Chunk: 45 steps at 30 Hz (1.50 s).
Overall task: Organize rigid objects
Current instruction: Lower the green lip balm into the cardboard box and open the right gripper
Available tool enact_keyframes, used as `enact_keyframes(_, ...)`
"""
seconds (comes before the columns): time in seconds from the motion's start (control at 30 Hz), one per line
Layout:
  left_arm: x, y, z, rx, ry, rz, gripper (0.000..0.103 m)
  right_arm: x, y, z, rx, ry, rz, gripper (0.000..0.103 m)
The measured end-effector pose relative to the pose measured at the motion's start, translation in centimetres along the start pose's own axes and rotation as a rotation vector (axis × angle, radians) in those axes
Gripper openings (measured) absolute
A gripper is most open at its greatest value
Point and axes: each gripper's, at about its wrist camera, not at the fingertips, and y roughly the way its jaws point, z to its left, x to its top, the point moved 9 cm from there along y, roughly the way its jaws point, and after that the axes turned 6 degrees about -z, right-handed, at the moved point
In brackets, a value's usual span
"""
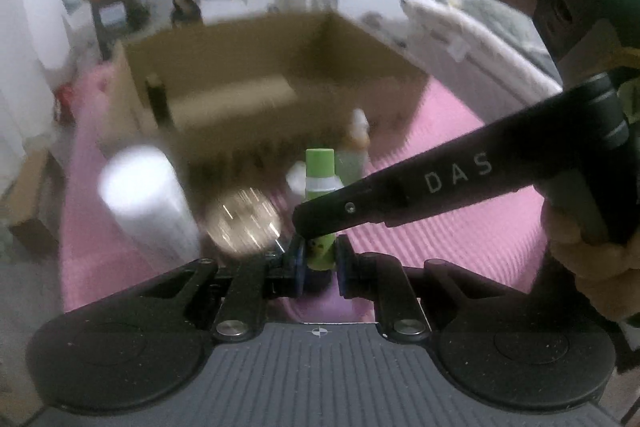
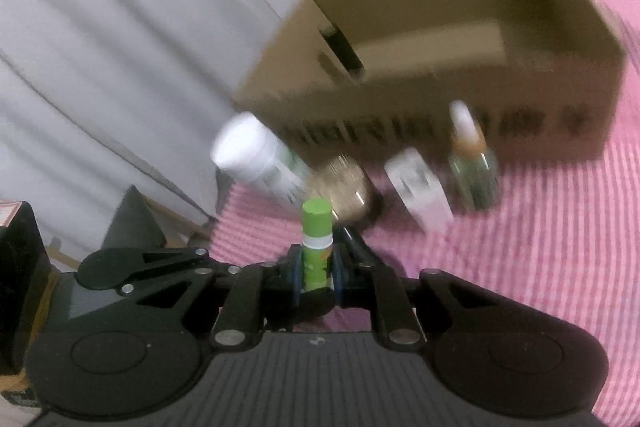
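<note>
Gripping the same little green-capped tube (image 1: 320, 211) from two sides, both tools had their jaws drawn in tight on it. My left gripper (image 1: 320, 267) pinched its lower body between the blue pads, and my right gripper (image 2: 316, 275) did likewise in its own view, the tube standing upright between the pads with its cap well clear above them. Seen from the left camera, the right tool's black finger (image 1: 400, 195) crossed in from the right and met the tube just above my left pads.

I judged the double hold to be the main hazard: if the two hands drifted apart or twisted differently, the tube could be levered out of one grip, or tip and drop onto the pink ribbed mat (image 2: 520, 247). Just beyond the pads stood a white-capped bottle (image 2: 256, 159), a round gold-topped jar (image 2: 344, 191), a small white tube (image 2: 420, 183) and a dropper bottle (image 2: 472, 163); a low swing forward could knock any of them over. The cardboard box (image 2: 460, 87) lay farther ahead, and its near wall could catch the tube if carried too low.

Both views were smeared. I could not read the box's lettering or any label, and the tube's base was hidden behind the pads.
</note>
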Motion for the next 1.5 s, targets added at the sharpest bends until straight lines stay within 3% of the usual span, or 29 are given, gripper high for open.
enact_keyframes(0.1,3.3,-0.9,2.0,0.036,-0.003,-0.032,0.015,3.8,-0.1,2.1,0.032,-0.057,-0.043,0.016)
enact_keyframes(0.23,6.6,-0.3,5.3,0.081,-0.025,-0.014,0.015,8.5,1.7,3.6,0.063,-0.092,-0.045,0.016)
enact_keyframes(0.47,8.4,4.7,10.0,0.141,-0.064,0.116,0.015,15.0,9.7,1.2,0.067,0.018,0.118,0.016)
enact_keyframes(0.7,7.3,9.1,12.6,0.203,-0.065,0.251,0.017,15.6,16.7,-2.8,0.024,0.133,0.279,0.016)
enact_keyframes(0.87,7.5,9.5,12.9,0.232,-0.025,0.248,0.024,15.0,20.4,-4.5,0.011,0.194,0.367,0.018)
enact_keyframes(1.03,7.8,8.8,12.8,0.24,-0.027,0.238,0.027,14.8,21.8,-4.9,-0.002,0.209,0.377,0.019)
enact_keyframes(1.13,8.3,7.8,12.8,0.236,-0.042,0.197,0.036,14.9,20.9,-4.7,-0.005,0.204,0.349,0.019)
enact_keyframes(1.23,9.0,5.7,12.4,0.222,-0.056,0.136,0.038,15.3,18.6,-4.3,0.003,0.185,0.302,0.019)
enact_keyframes(1.4,9.2,0.7,10.8,0.19,-0.081,0.02,0.045,15.1,10.9,-1.8,0.046,0.089,0.168,0.022)
enact_keyframes(1.43,9.0,-0.4,10.3,0.181,-0.083,0.0,0.049,15.0,9.5,-1.3,0.054,0.069,0.146,0.031)
enact_keyframes(1.47,8.6,-1.4,9.8,0.169,-0.084,-0.016,0.052,14.6,7.7,-0.8,0.06,0.049,0.112,0.051)
enact_keyframes(1.5,8.2,-2.1,9.2,0.156,-0.083,-0.03,0.058,14.1,5.8,-0.3,0.064,0.028,0.072,0.061)
